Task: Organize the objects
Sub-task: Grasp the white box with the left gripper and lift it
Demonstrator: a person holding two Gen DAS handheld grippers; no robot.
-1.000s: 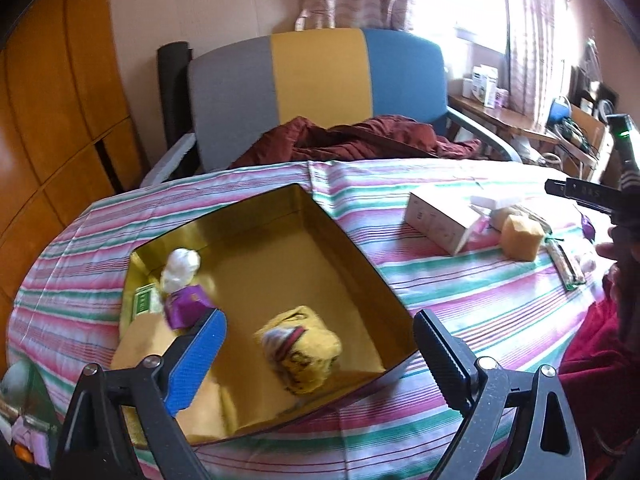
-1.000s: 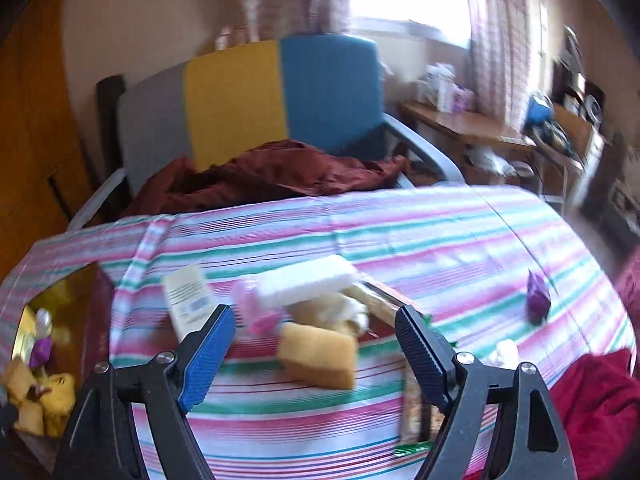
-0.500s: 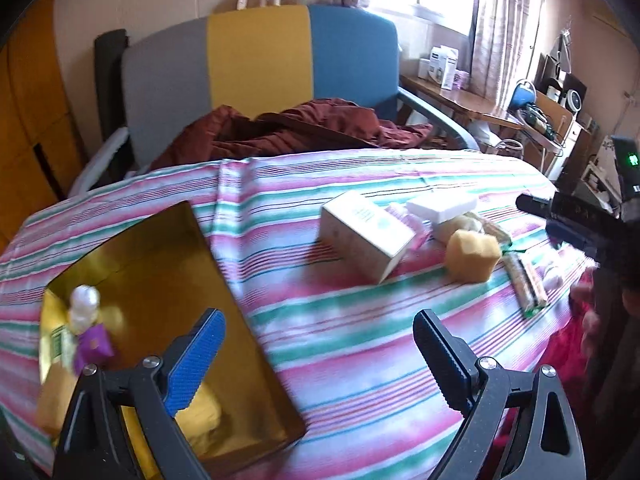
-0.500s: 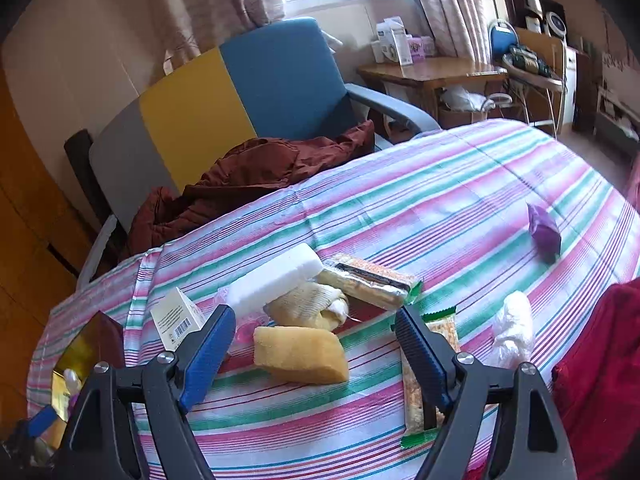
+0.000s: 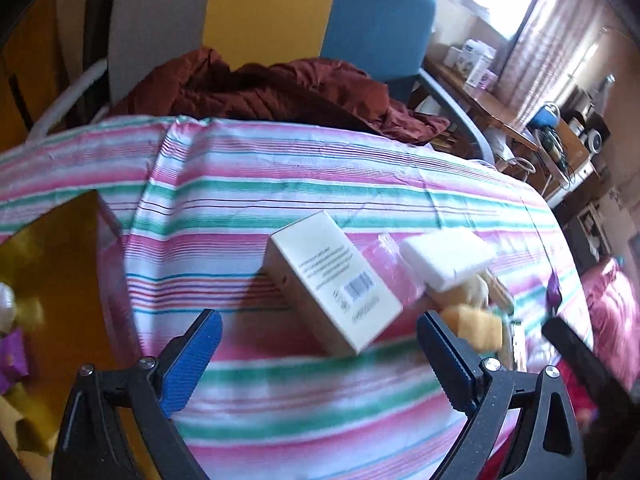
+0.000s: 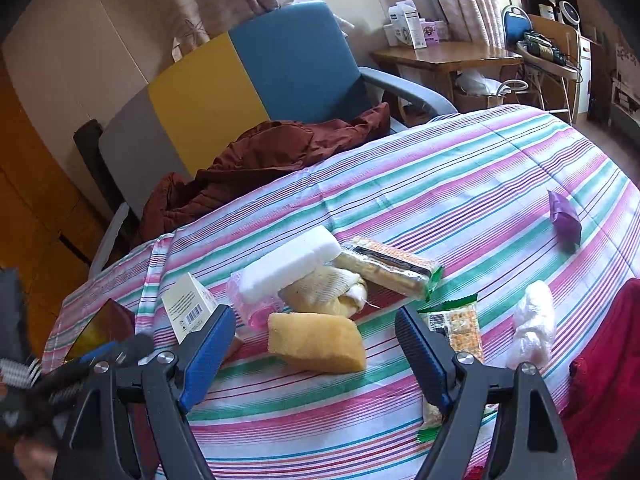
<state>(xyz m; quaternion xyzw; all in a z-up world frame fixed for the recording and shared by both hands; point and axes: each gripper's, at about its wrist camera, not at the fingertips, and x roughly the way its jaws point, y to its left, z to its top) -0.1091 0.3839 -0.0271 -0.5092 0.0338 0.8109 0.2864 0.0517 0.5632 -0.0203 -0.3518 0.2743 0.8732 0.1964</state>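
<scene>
A cream carton [image 5: 334,282] lies on the striped tablecloth just beyond my left gripper [image 5: 320,338], which is open and empty. The gold box [image 5: 60,280] sits at the left edge with a purple item [image 5: 12,354] inside. In the right wrist view my right gripper [image 6: 316,338] is open and empty around a yellow sponge [image 6: 316,342] without touching it. Behind the sponge lie a white foam block [image 6: 288,266], a cream cloth roll [image 6: 324,292], a snack bar [image 6: 388,268], a wrapped cracker pack [image 6: 456,324] and the cream carton [image 6: 188,306].
A purple packet [image 6: 564,220] and a white wrapped lump [image 6: 532,320] lie to the right. A chair [image 6: 248,80] with a maroon jacket [image 6: 260,160] stands behind the table. A red garment [image 6: 604,380] is at the near right edge. The left gripper [image 6: 76,364] shows low left.
My left gripper swung right, from over the gold box to just short of the cream carton; the box slid to the left edge. The right gripper's view tilted slightly and barely shifted.
</scene>
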